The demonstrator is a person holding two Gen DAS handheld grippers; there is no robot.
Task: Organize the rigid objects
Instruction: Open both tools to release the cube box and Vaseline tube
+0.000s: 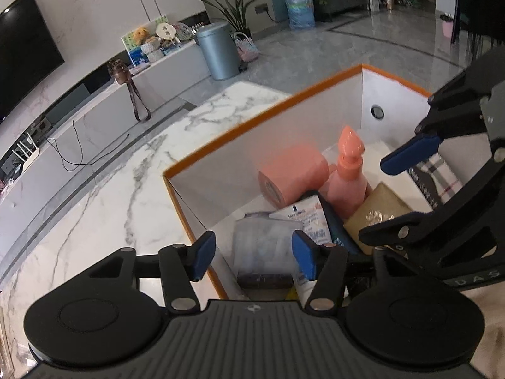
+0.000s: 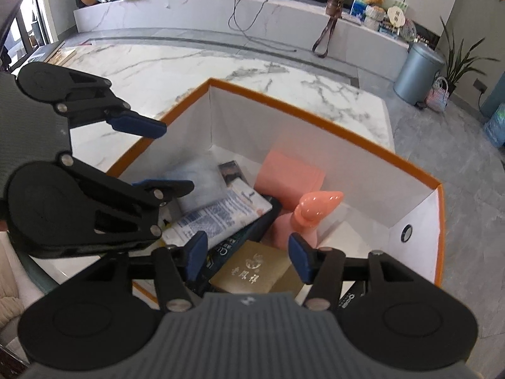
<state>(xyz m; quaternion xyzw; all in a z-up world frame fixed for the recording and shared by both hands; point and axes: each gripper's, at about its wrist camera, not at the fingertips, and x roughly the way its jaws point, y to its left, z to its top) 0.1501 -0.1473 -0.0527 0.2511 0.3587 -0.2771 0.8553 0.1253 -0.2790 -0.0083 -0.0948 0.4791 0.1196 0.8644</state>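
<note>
An orange-rimmed white box [image 1: 252,117] [image 2: 331,132] stands on a marble table. Inside lie a pink bottle [image 1: 347,177] [image 2: 303,218], a pink roll [image 1: 293,173] [image 2: 290,173], a white printed tube [image 1: 306,218] [image 2: 221,214], a clear plastic case [image 1: 262,243] [image 2: 195,180], a gold box [image 1: 378,211] [image 2: 252,268] and a checked item [image 1: 442,177]. My left gripper [image 1: 254,257] [image 2: 164,158] is open and empty over the box's near left corner. My right gripper [image 2: 247,257] is open and empty above the gold box; one of its fingers [image 1: 407,154] shows in the left wrist view.
The marble table [image 1: 110,189] [image 2: 189,72] extends left and behind the box. A grey bin [image 1: 217,50] [image 2: 416,72], a plant [image 1: 236,9] and a water jug [image 1: 300,9] stand on the floor. A low TV bench [image 2: 221,12] runs along the wall.
</note>
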